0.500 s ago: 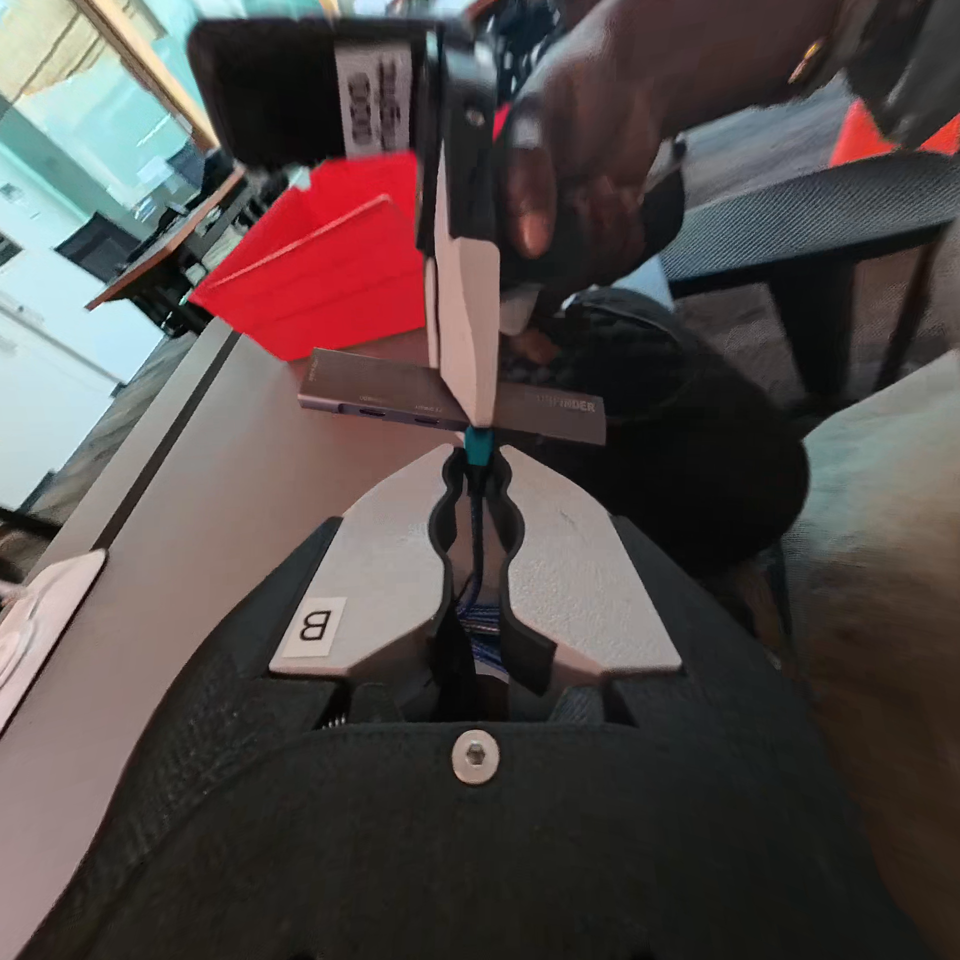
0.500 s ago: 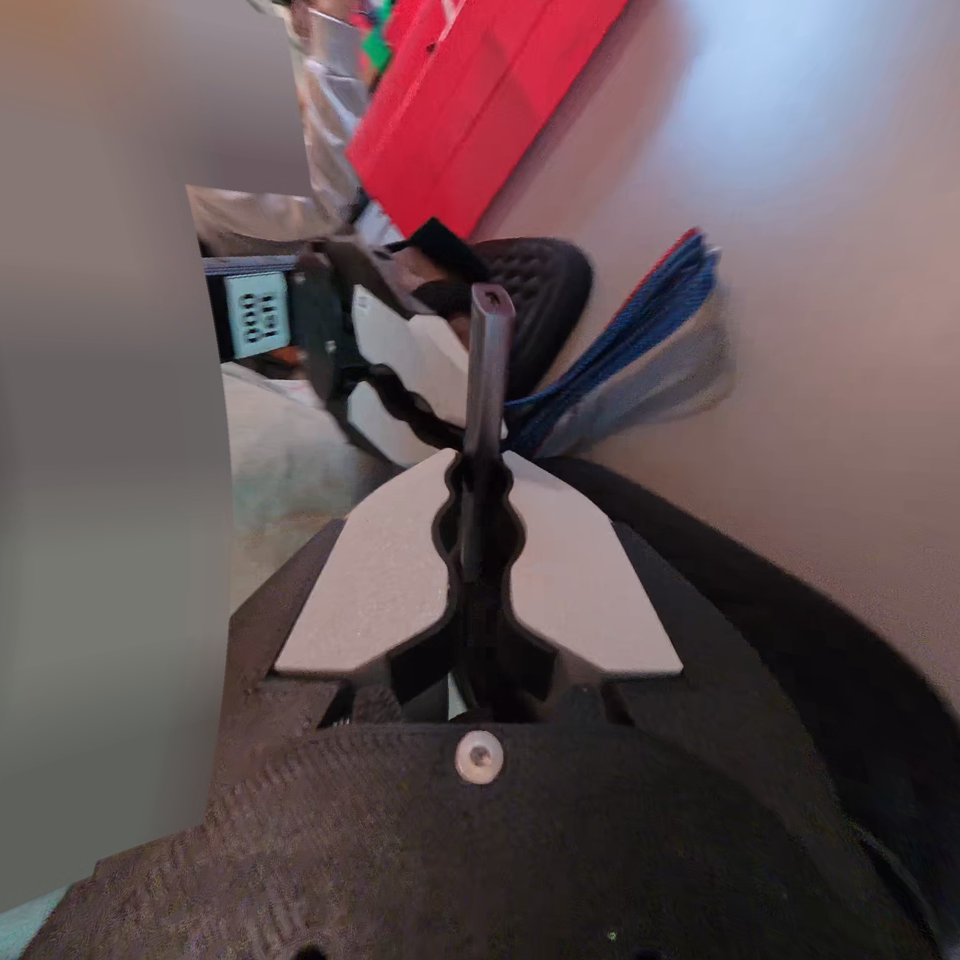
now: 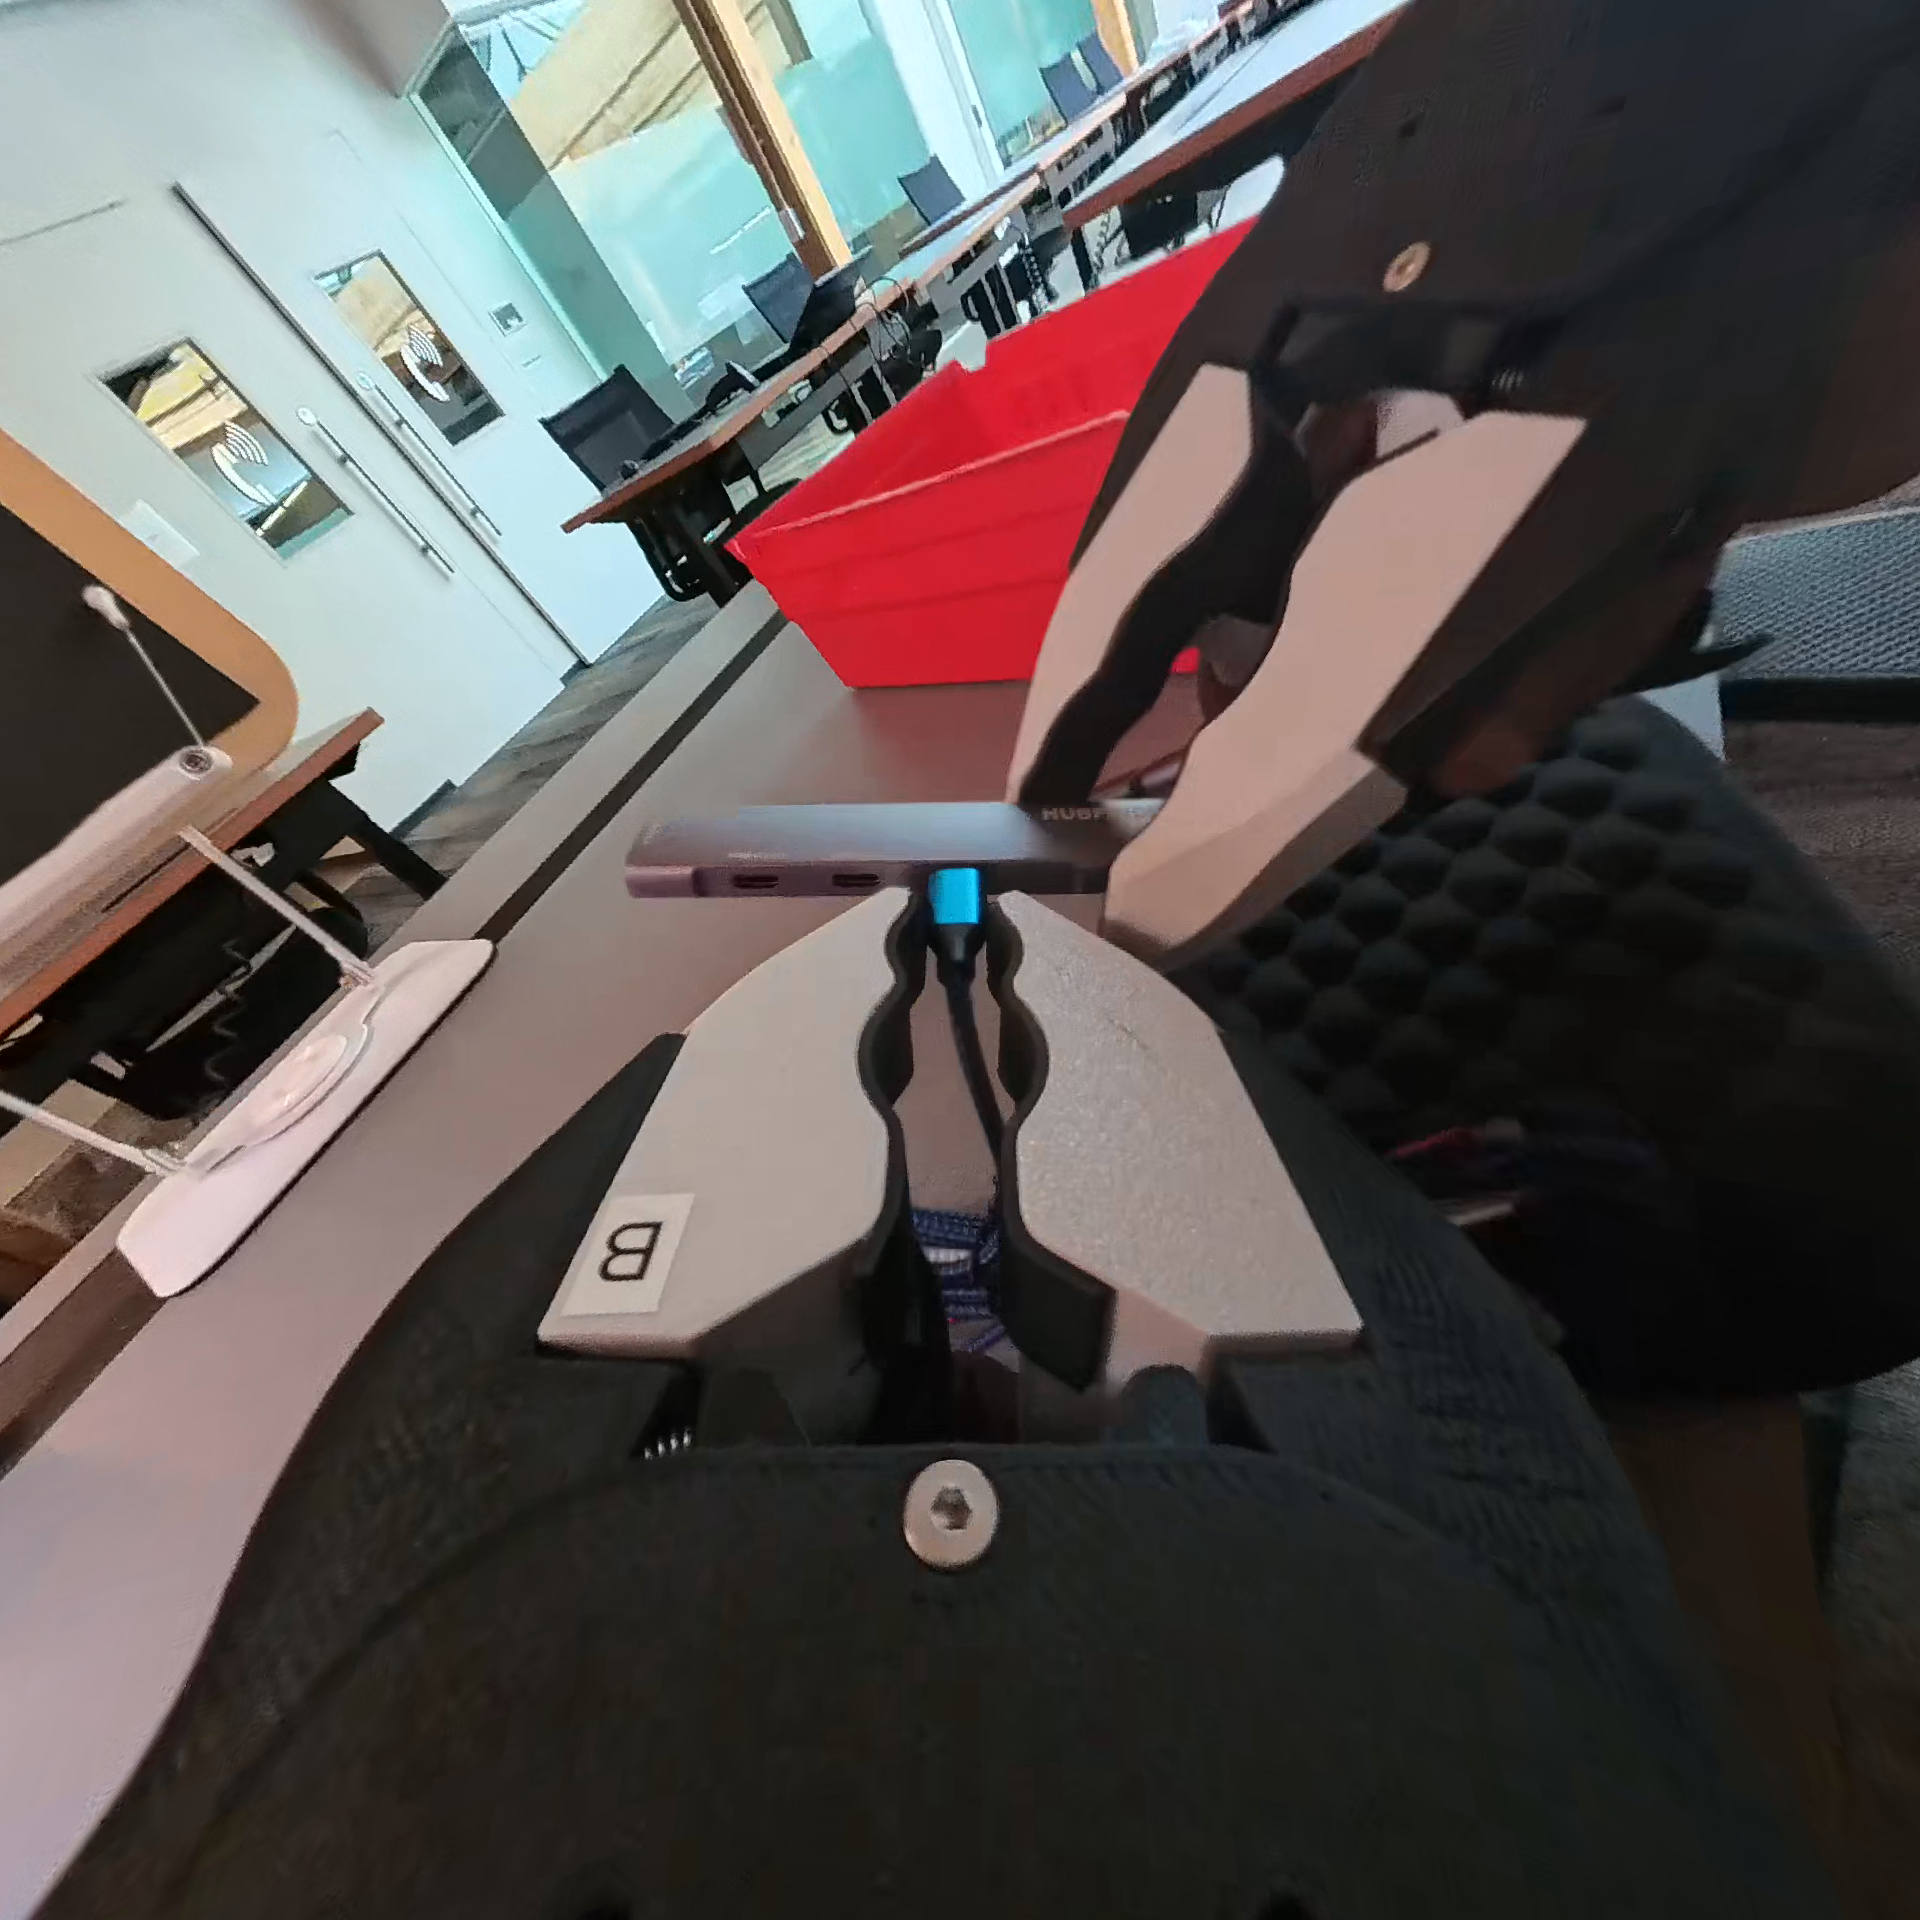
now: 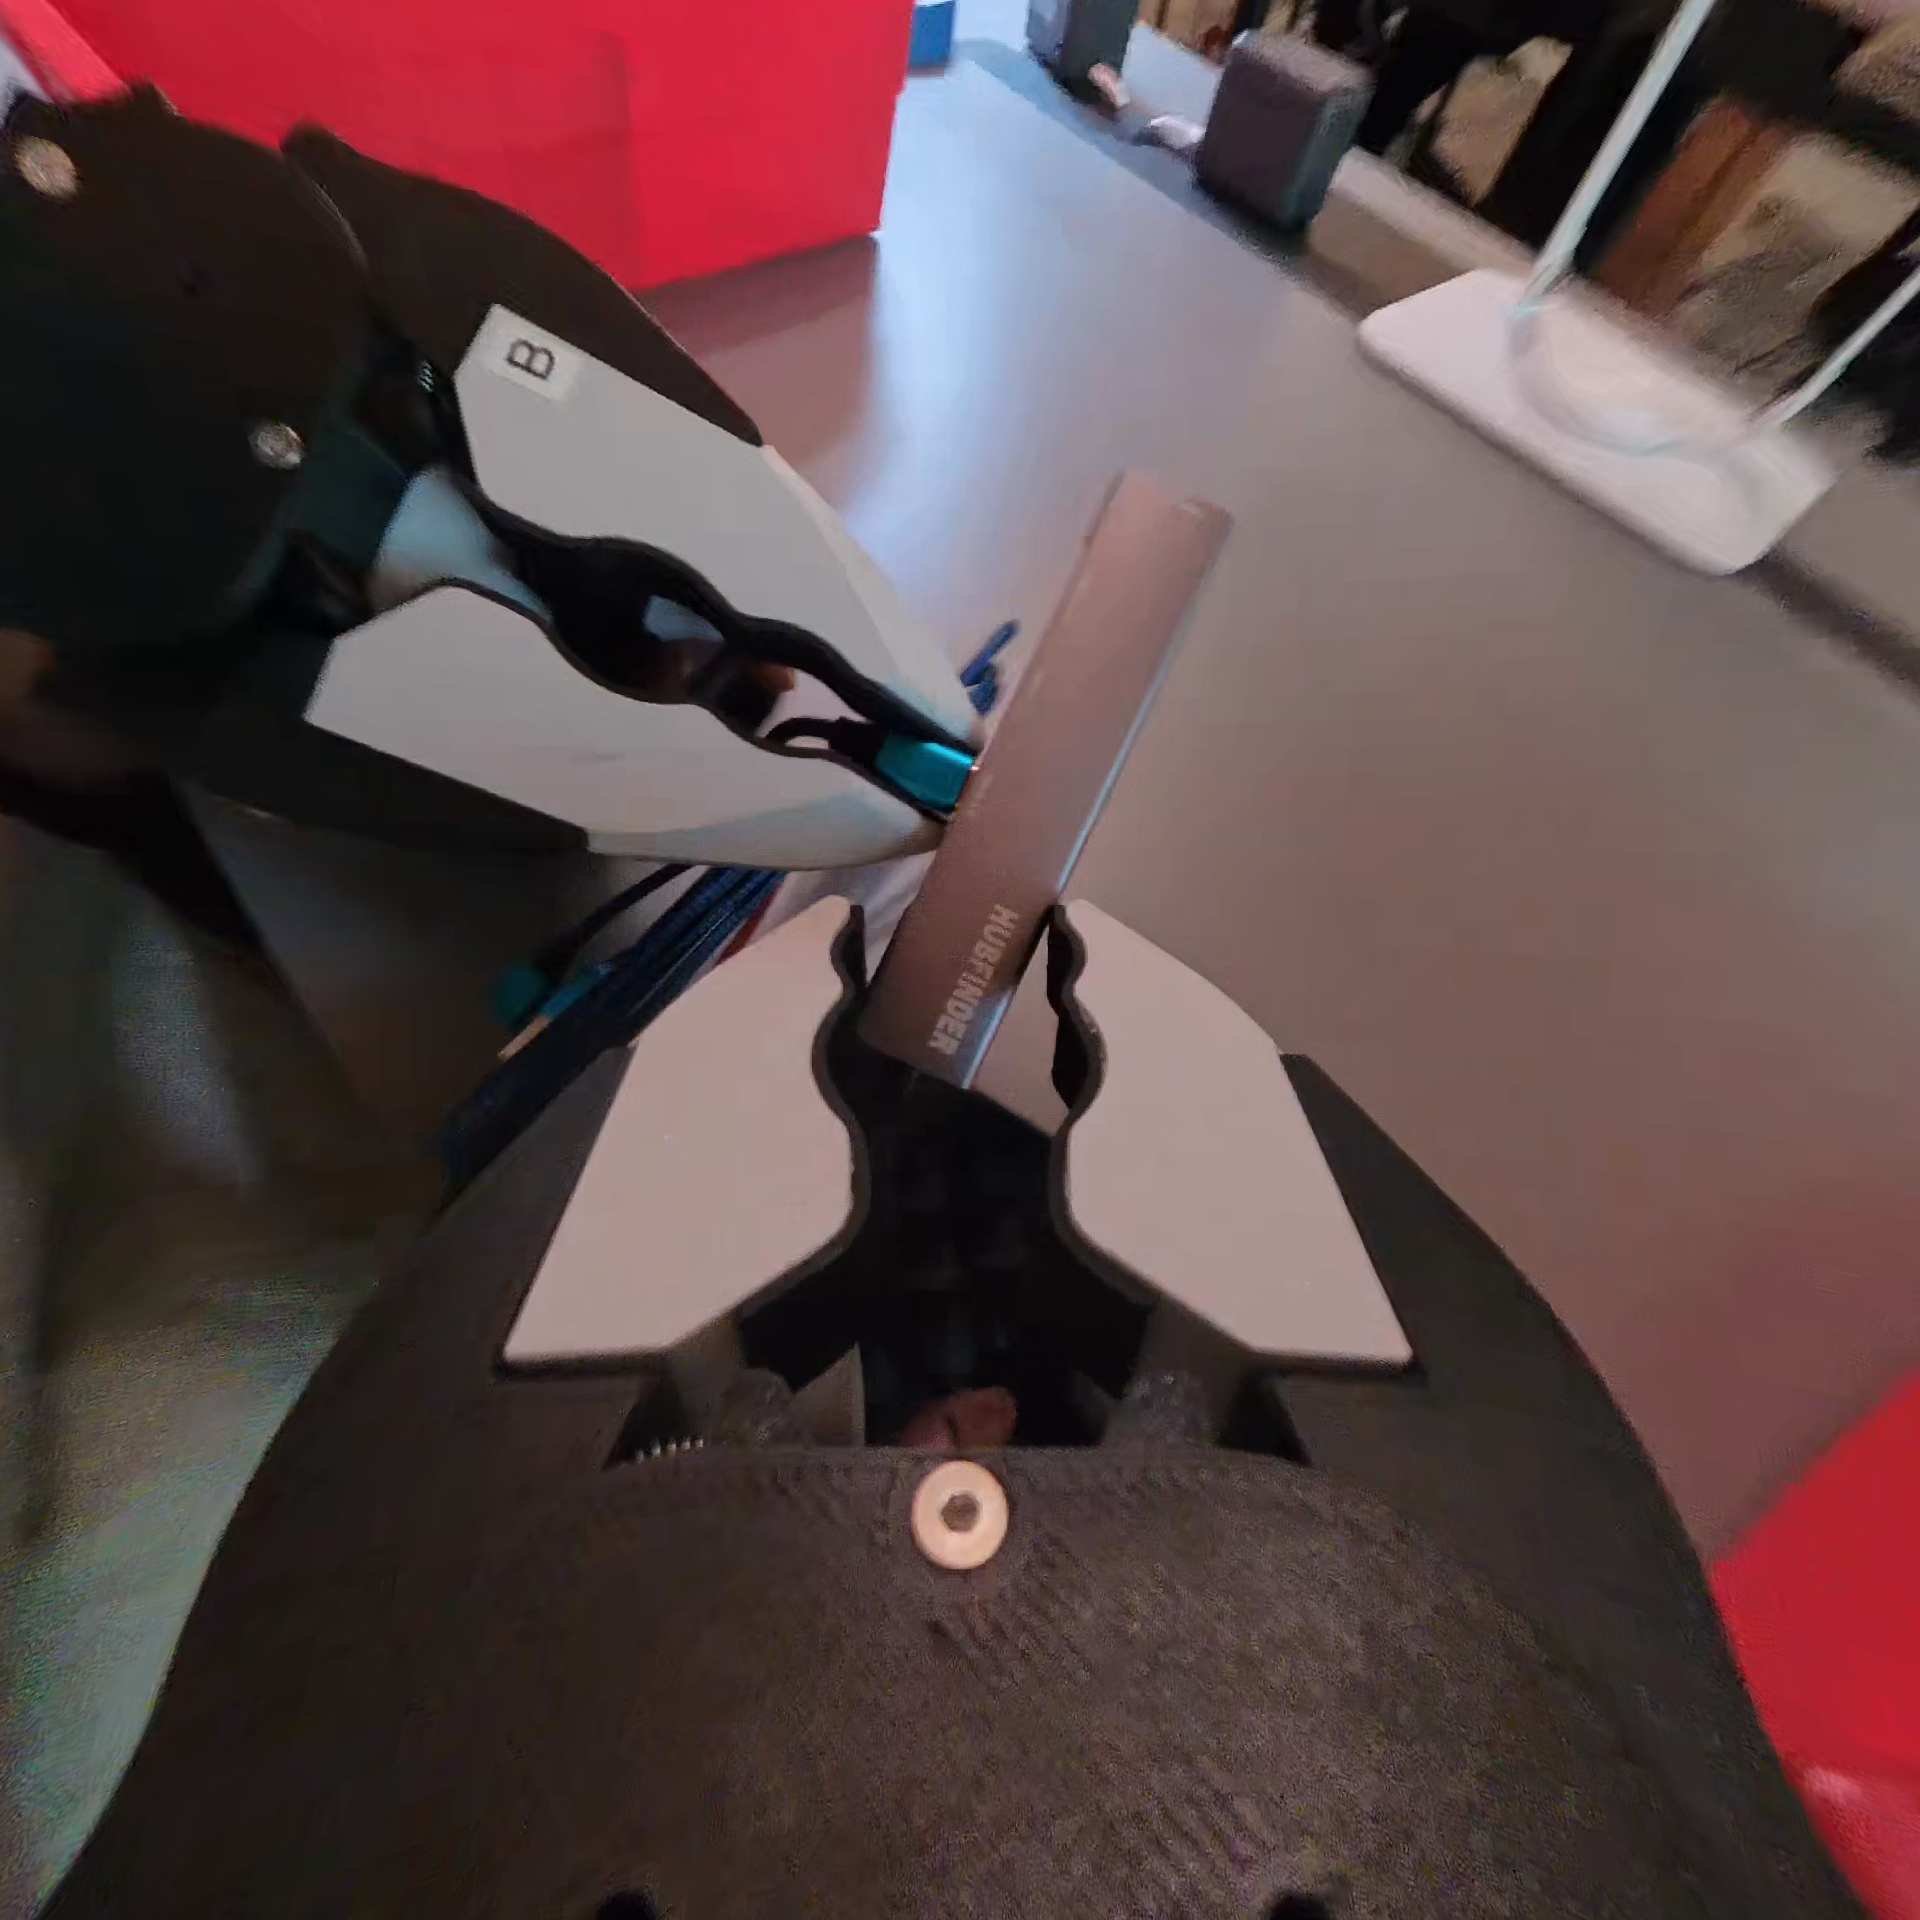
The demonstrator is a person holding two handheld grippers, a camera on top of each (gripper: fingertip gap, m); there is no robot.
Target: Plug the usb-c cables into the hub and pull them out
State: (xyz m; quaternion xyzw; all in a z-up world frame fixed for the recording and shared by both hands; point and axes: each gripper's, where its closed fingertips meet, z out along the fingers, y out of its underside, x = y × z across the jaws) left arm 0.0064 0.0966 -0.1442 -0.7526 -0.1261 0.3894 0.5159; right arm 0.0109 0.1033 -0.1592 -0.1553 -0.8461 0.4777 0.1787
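A grey usb-c hub (image 3: 862, 836) lies flat over the dark table; it also shows in the right wrist view (image 4: 1101, 665). My left gripper (image 3: 951, 914) is shut on a black usb-c cable just behind its blue plug (image 3: 954, 894), and the plug's tip sits in a port on the hub's long side. My right gripper (image 4: 954, 920) is open, its fingers apart around the hub's near end. In the left wrist view it (image 3: 1091, 831) reaches in from the upper right. The left gripper (image 4: 935, 790) and the blue plug (image 4: 920, 774) show in the right wrist view too.
A bundle of blue cables (image 4: 623, 987) lies at the table edge below the left gripper. A red bin (image 3: 935, 561) stands behind the hub. A white stand base (image 3: 312, 1081) sits at the table's left. A black textured cushion (image 3: 1558, 987) is on the right.
My right gripper was shut on the hub, held edge-on; now its fingers are apart and the hub lies flat between them. My left gripper still holds the cable at the hub.
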